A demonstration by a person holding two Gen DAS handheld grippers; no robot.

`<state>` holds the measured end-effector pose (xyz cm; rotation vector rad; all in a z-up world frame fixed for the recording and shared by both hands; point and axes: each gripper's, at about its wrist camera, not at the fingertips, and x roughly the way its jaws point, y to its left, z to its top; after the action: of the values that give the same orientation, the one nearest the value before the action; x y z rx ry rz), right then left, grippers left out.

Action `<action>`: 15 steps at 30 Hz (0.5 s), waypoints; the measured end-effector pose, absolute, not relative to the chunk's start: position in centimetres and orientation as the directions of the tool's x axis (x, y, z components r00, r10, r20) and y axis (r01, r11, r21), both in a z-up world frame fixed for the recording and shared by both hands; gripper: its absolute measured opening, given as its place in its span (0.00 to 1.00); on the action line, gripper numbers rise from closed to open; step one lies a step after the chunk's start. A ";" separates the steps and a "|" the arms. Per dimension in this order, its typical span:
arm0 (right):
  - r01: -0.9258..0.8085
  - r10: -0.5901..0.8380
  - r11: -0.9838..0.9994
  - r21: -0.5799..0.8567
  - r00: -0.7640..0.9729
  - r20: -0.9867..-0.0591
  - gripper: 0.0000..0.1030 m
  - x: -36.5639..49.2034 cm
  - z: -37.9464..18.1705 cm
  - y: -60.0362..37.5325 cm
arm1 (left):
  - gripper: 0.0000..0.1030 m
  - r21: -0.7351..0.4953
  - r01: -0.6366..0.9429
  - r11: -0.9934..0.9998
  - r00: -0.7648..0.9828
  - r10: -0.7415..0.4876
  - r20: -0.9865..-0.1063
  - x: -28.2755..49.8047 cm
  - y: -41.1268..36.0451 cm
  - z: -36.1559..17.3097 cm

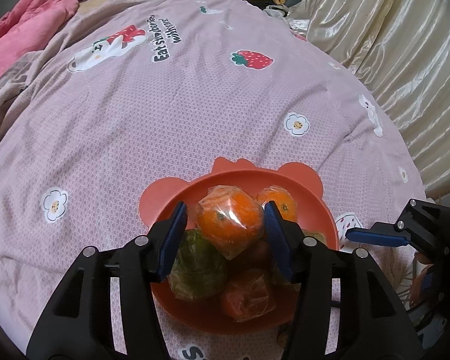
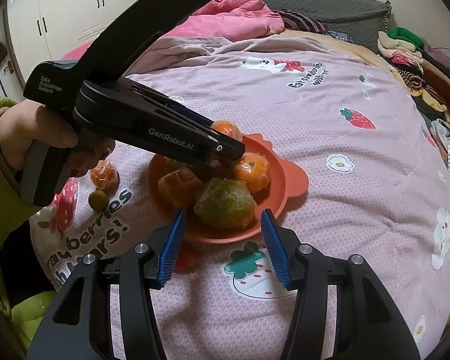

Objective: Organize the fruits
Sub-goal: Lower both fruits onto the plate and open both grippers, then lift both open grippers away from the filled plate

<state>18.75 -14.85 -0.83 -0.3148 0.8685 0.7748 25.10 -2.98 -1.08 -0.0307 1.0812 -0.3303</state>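
An orange bear-eared bowl (image 1: 324,219) (image 2: 280,180) sits on the pink bedspread and holds several plastic-wrapped fruits. My left gripper (image 1: 226,214) is over the bowl, its blue pads on both sides of a wrapped orange (image 1: 229,222), held above the pile. A wrapped green fruit (image 1: 199,265) (image 2: 225,205), a small orange (image 1: 279,199) (image 2: 252,169) and a reddish one (image 1: 249,297) (image 2: 178,186) lie in the bowl. My right gripper (image 2: 222,225) is open and empty at the bowl's near rim. A wrapped orange (image 2: 104,174) and a small green fruit (image 2: 98,199) lie on the bed left of the bowl.
The pink strawberry-print bedspread (image 2: 330,138) covers the bed. A pink quilt (image 2: 225,15) lies at the far end, folded clothes (image 2: 420,60) at the far right. Shiny cream fabric (image 1: 390,45) borders the bed. White wardrobes (image 2: 75,6) stand behind.
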 end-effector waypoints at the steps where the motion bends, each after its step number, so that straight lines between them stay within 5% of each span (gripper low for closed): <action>1: -0.721 0.479 0.691 0.053 0.402 -0.780 0.50 18.8 -0.8 -14.9 | 0.45 -0.186 0.249 0.950 0.426 -0.280 -0.860 25.1 -3.0 -1.1; 15: -0.713 0.476 0.699 0.050 0.412 -0.777 0.54 18.5 -0.5 -15.1 | 0.45 -0.186 0.246 0.951 0.438 -0.280 -0.854 24.6 -2.9 -0.6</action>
<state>18.54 -15.11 -0.48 -0.3096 0.8620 0.7628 24.62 -2.86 -0.64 -0.0355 1.0681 -0.3271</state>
